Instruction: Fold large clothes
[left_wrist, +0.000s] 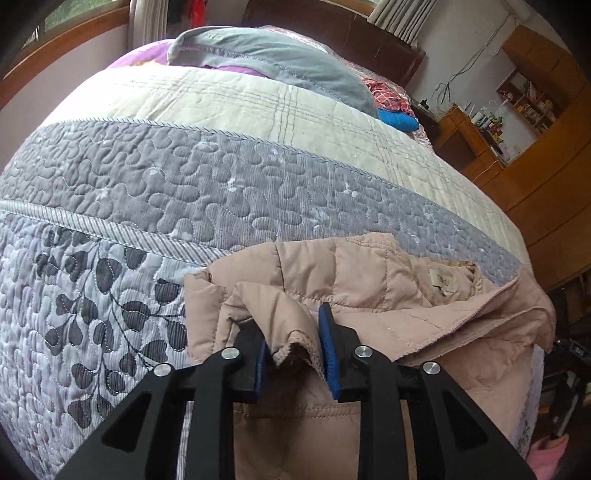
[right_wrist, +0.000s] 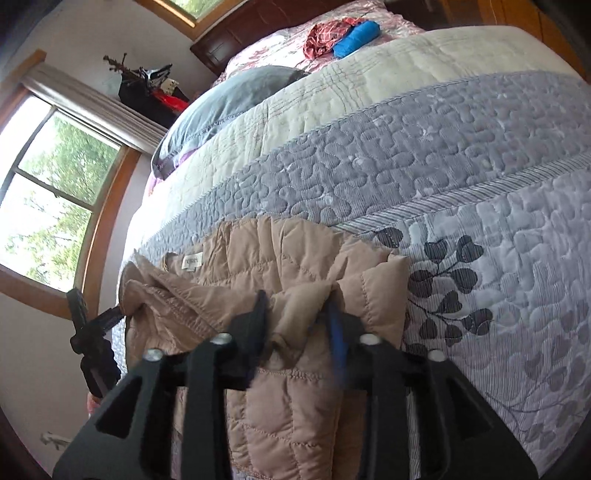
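A tan quilted jacket (left_wrist: 369, 266) lies at the near edge of the bed and hangs over its side, its collar label facing up. My left gripper (left_wrist: 293, 343) stands open, with a bunched fold of the jacket's hem loose between its blue pads (left_wrist: 328, 347). In the right wrist view the same jacket (right_wrist: 288, 258) lies below my right gripper (right_wrist: 299, 314). That gripper is open too and slightly blurred, and a puffy fold sits between its fingers without being pinched. The left gripper (right_wrist: 122, 314) also shows at the jacket's left edge, beside the collar.
The bed's grey and cream quilt (left_wrist: 184, 177) fills most of both views. A grey pillow (left_wrist: 266, 55) and a blue and a red garment (right_wrist: 356, 33) lie near the headboard. Wooden cabinets (left_wrist: 535, 184) stand to the right and a window (right_wrist: 48, 184) to the left.
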